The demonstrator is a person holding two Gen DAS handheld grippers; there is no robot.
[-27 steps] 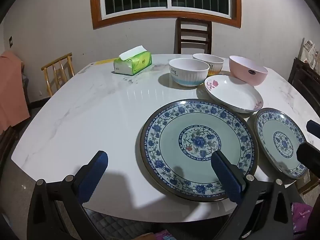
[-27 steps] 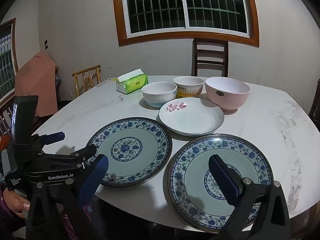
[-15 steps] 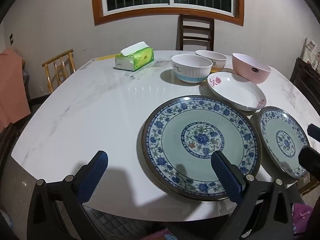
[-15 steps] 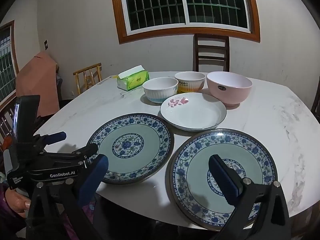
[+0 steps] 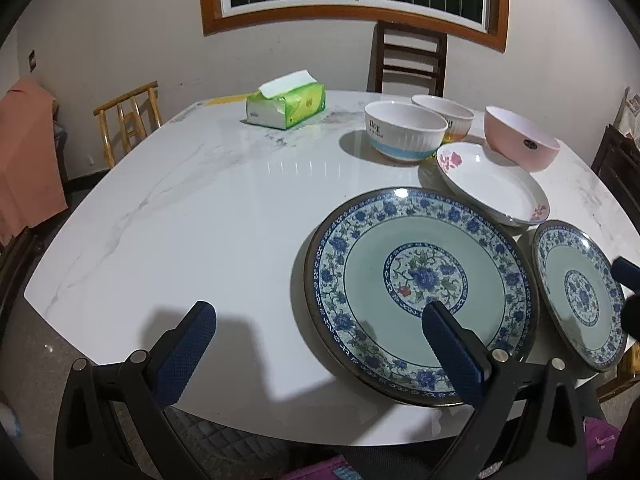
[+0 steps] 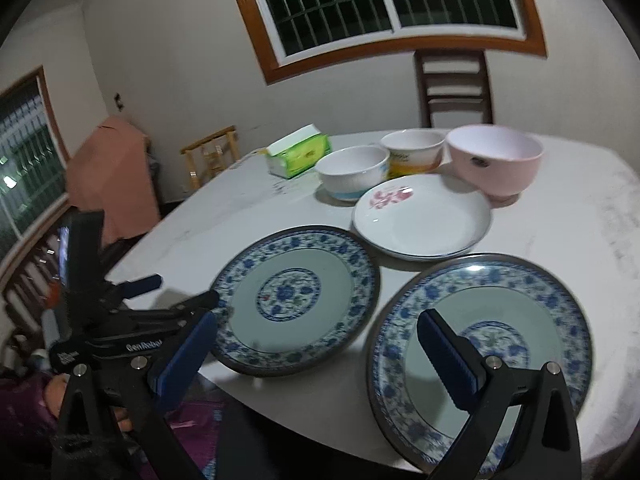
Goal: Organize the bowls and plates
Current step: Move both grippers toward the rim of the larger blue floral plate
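Plates (image 5: 420, 292) lie beneath both wide-open grippers, untouched.

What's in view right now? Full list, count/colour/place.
blue floral round plates: 2, blue and pale green, near table edge, side by side
white shallow plate with pink flowers: 1, white, behind the blue plates
ribbed white bowl with blue band: 1, far side
white bowl with yellow band: 1, far side
pink bowl: 1, far right
green tissue pack: 1, far left
white marble table: 1
wooden chairs: 2 or more, around the table
left claw: open, empty
right claw: open, empty
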